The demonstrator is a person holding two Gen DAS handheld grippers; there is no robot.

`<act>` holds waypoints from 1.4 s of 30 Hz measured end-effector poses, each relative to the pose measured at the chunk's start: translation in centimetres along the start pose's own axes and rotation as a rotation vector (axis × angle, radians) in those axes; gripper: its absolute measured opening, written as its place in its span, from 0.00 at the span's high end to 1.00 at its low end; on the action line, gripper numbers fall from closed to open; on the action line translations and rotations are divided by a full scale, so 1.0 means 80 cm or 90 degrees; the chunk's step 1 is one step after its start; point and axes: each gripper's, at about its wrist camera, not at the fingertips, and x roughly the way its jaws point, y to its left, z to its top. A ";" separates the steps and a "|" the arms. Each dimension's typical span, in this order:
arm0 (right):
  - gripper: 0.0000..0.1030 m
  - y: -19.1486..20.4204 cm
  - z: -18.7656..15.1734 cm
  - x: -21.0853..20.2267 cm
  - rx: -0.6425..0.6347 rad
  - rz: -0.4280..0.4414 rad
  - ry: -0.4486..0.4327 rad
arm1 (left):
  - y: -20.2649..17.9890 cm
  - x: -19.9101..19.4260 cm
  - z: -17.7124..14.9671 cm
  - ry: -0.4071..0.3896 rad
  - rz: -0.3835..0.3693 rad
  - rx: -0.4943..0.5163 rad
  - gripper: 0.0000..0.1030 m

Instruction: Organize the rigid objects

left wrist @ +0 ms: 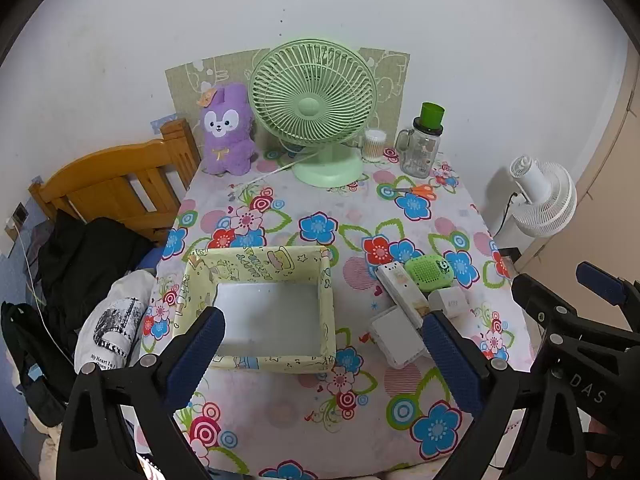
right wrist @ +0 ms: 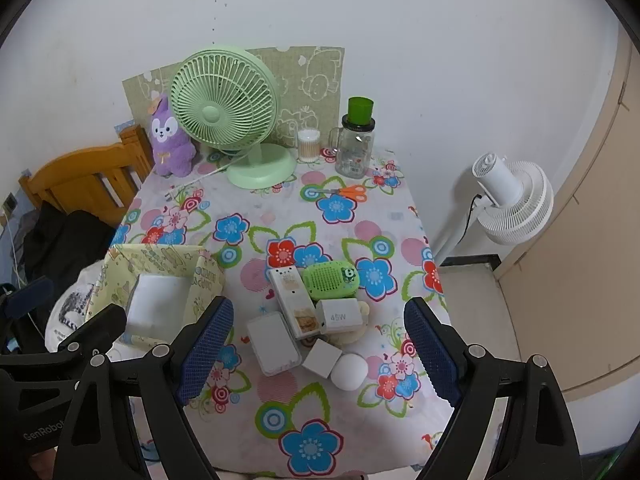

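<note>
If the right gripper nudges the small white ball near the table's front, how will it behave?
The small white ball looks smooth and round, so it would probably roll on the flat floral tablecloth. The white cube beside it may block leftward travel. Open fingers could squeeze it out sideways.

Right gripper above near table edge, blue-padded fingers spread wide, nothing between. Cluster ahead: white flat case, long white device beside it, green perforated gadget behind, 45W charger, white cube touching white ball. Yellow storage box at left, white bottom bare. Left gripper partly visible at left edge. Green fan, purple plush, glass jar, orange scissors at far side.
</note>
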 end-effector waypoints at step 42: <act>0.13 -0.010 0.012 0.025 0.000 -0.003 0.030 | -0.013 0.022 0.012 0.025 -0.005 0.010 0.03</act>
